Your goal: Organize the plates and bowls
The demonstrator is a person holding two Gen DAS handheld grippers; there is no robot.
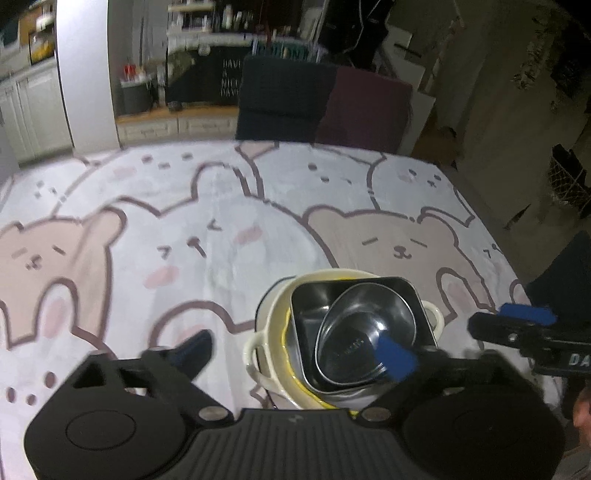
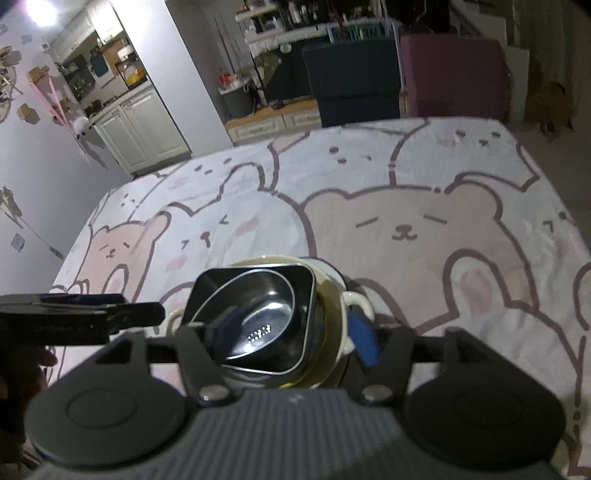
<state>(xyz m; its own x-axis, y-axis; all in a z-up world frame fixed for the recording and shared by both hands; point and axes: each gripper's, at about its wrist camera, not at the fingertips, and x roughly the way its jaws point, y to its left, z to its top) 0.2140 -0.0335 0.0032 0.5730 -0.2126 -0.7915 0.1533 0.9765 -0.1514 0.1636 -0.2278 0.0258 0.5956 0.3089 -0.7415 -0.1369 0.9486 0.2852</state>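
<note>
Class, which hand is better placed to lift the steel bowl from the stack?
Probably right: the right gripper sits open over the steel bowl; the left gripper straddles the cream pot's rim, one finger over tablecloth.

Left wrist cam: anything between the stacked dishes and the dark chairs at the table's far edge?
Nothing. From the stacked dishes to the dark chairs, only bare bear-print tablecloth shows in the left wrist view.

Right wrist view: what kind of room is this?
Most likely a home kitchen-dining area: a table under a bear-print tablecloth, white cabinets behind, cluttered shelves, and stacked dishes in front.
</note>
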